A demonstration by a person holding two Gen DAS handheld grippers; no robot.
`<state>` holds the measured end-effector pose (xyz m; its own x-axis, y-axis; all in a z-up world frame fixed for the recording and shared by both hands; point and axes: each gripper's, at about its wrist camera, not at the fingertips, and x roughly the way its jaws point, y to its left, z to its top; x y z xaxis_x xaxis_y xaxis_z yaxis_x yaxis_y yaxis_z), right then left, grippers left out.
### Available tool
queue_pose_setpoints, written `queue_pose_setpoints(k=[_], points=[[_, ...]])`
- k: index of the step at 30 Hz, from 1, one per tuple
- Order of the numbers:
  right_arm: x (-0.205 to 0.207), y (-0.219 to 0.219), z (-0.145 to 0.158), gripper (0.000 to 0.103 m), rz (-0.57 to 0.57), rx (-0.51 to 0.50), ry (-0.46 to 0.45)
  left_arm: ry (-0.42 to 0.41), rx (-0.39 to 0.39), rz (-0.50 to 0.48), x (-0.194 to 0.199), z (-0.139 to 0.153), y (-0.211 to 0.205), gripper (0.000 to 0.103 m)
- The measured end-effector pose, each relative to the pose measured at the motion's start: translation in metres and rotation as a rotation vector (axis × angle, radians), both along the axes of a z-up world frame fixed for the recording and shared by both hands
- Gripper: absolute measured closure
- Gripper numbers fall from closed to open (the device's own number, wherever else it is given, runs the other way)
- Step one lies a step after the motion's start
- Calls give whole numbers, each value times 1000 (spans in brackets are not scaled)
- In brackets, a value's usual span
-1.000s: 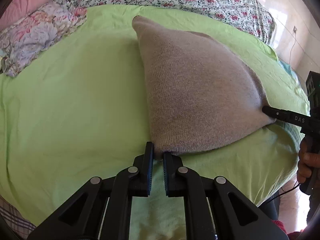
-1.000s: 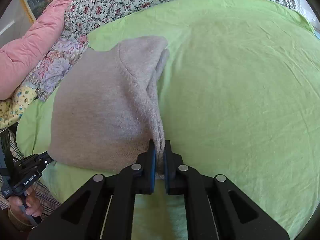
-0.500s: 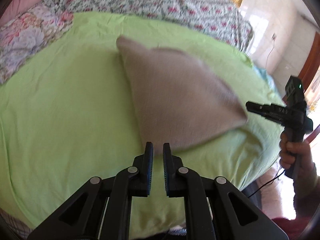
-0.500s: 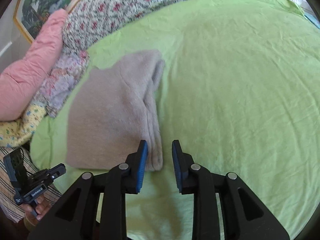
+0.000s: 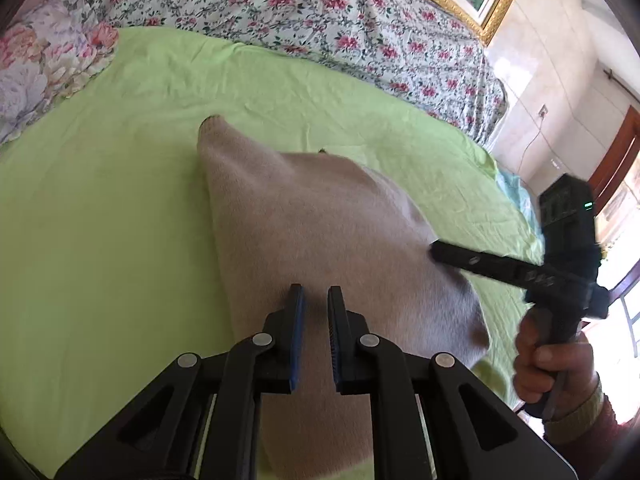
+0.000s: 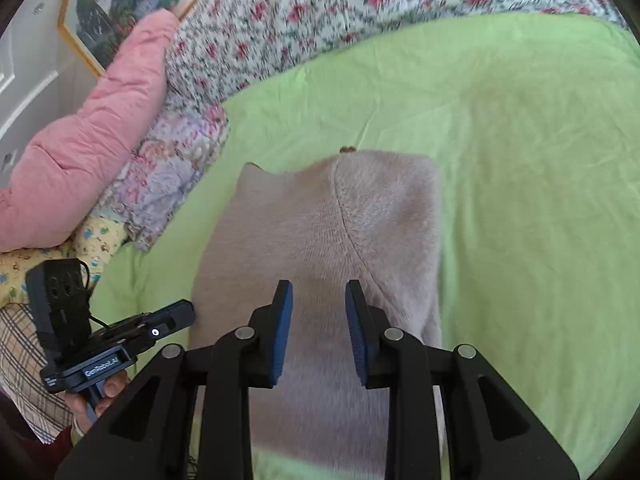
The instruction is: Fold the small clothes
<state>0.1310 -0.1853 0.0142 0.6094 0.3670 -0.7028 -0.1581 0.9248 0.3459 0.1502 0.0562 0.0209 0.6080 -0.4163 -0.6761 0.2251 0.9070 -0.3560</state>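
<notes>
On the green sheet (image 5: 120,208) at the left, nothing but bare bedding is seen, with floral pillows (image 5: 44,64) pushed to the far edge. Moving right, the beige knit garment (image 5: 320,232) is found lying folded and flat, its near hem let go a moment ago: a second back it was pinched at both lower corners, and now it is being left behind. The left gripper (image 5: 316,300) is held above the knit with its blue pads only narrowly parted and nothing caught between them. Further right, the right gripper (image 6: 318,294) is seen lifted over the garment too, its jaws spread a little wider, empty, clear of the cloth. Both tools have been raised and pulled back from the hem since the release. The fold looks to be set down, so this stage is judged finished; either a further fold across the width or a smoothing pass may be called for next. One edge at the right side looks slightly thick and could spring open if left unpressed
</notes>
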Motion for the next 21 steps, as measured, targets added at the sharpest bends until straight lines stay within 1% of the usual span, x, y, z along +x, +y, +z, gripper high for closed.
queue_pose_setpoints(k=[1,3,5,6,7,8,10,11,13,14,18,19,21], points=[[4,-1,-3,74,-7,-9,7,12,-3,1,6,-3,1,93],[15,-6,-15,75,-24,-21,49,50,-7,-4,18,-13,1,93],[22,-11,-27,80,-38,-33,66,74,28,-15,24,-28,-4,95],[26,-13,-30,83,-46,-55,66,76,27,-14,25,-32,-5,95],[28,-15,-33,91,-59,-66,67,73,23,-14,25,-35,-6,95],[31,-20,-35,95,-71,-52,71,72,27,-14,26,-35,-7,95],[33,-27,-36,96,-80,-22,73,69,28,-12,24,-34,-7,96],[32,-30,-35,96,-81,-4,76,64,27,-12,22,-32,-6,96],[27,-29,-31,95,-76,1,70,49,23,-6,11,-25,-4,96],[21,-27,-25,92,-69,5,60,43,21,-5,5,-22,-4,96],[-9,-21,-7,90,-41,7,26,21,10,-37,-28,-12,-2,97],[-19,-19,-3,88,-18,10,16,17,3,-57,-41,-11,-2,97],[-43,-12,2,80,15,-7,5,13,-2,-82,-58,-11,-4,97]])
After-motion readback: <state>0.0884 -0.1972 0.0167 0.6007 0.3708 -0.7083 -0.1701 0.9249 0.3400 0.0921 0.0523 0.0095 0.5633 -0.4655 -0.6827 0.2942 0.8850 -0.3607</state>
